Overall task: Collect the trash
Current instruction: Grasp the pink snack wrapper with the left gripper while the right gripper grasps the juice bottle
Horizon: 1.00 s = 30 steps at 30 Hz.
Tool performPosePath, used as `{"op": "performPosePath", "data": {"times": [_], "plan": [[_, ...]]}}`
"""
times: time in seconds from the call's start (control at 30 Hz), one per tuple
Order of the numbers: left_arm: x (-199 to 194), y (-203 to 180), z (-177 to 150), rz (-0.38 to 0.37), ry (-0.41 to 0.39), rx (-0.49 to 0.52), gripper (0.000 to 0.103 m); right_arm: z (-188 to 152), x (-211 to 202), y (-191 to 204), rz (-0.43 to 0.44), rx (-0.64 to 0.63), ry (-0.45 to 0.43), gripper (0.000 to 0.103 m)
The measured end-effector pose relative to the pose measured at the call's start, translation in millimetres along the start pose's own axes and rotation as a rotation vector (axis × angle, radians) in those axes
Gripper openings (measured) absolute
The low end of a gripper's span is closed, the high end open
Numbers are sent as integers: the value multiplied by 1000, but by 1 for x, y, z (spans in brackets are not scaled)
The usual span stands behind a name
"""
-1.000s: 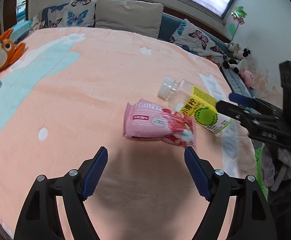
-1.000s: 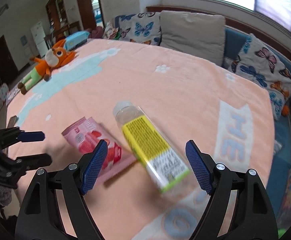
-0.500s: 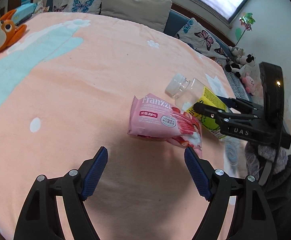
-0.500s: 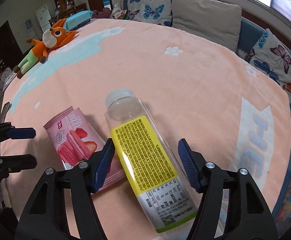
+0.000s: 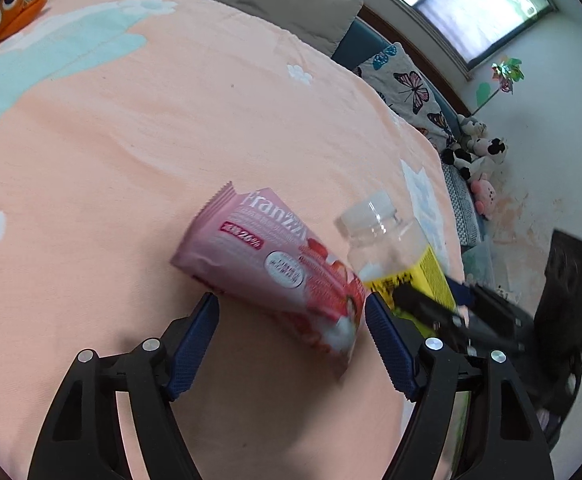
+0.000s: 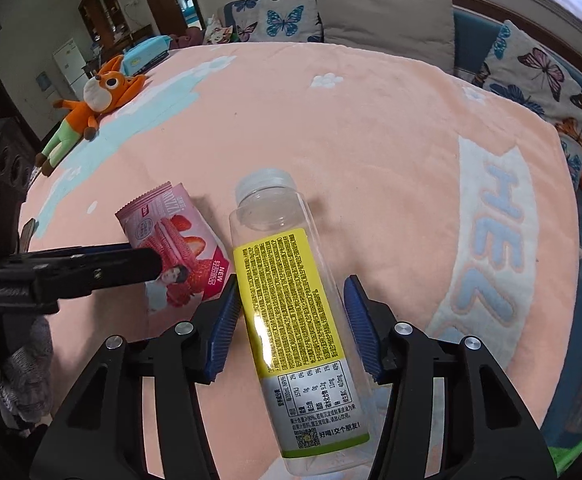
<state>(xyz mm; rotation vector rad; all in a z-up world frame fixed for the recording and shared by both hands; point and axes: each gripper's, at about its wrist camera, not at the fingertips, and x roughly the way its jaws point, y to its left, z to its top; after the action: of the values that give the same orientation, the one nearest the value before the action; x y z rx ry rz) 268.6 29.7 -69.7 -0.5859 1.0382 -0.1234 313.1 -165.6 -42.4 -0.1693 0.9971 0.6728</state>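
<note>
A pink snack wrapper (image 5: pixel 267 264) lies flat on the peach blanket (image 5: pixel 171 120), next to a clear empty bottle (image 6: pixel 291 360) with a yellow label and a white cap. My left gripper (image 5: pixel 289 300) is low over the wrapper. Its jaws are closing with the wrapper's near end between the blue pads, and no pad is clearly pressing. My right gripper (image 6: pixel 291 300) straddles the bottle's middle. Its jaws are closing, with the pads close on both sides. In the right wrist view the left gripper's finger (image 6: pixel 143 262) reaches across the wrapper (image 6: pixel 171 240).
An orange plush fox (image 6: pixel 99 96) lies at the blanket's far left. A beige pillow (image 6: pixel 387 16) and butterfly cushions line the far side. Small stuffed toys (image 5: pixel 479 152) sit by the wall on the right. A grey sleeve (image 6: pixel 11 360) shows behind the left gripper.
Both grippers have come down and closer to the blanket. The right jaws have narrowed around the bottle. The left jaws now frame the wrapper's near end.
</note>
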Motion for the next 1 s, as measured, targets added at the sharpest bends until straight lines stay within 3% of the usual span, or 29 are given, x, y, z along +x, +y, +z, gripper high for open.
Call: {"op": "performPosePath", "data": {"times": [0.27,0.43,0.7,1.0], "plan": [[10,-1,6,8,-6,-46,67,-2,10,1,2,-4,4,54],[13,1,10,17,-7,-57,53,-5,7,0,7,12,-13,50],[12,0,9,-3,-11,-46,37,-19,-21,-1,9,65,-58,46],[-17,-27,-9,-53,-11,68,35,-55,-82,-4,-9,156,-163,46]]}}
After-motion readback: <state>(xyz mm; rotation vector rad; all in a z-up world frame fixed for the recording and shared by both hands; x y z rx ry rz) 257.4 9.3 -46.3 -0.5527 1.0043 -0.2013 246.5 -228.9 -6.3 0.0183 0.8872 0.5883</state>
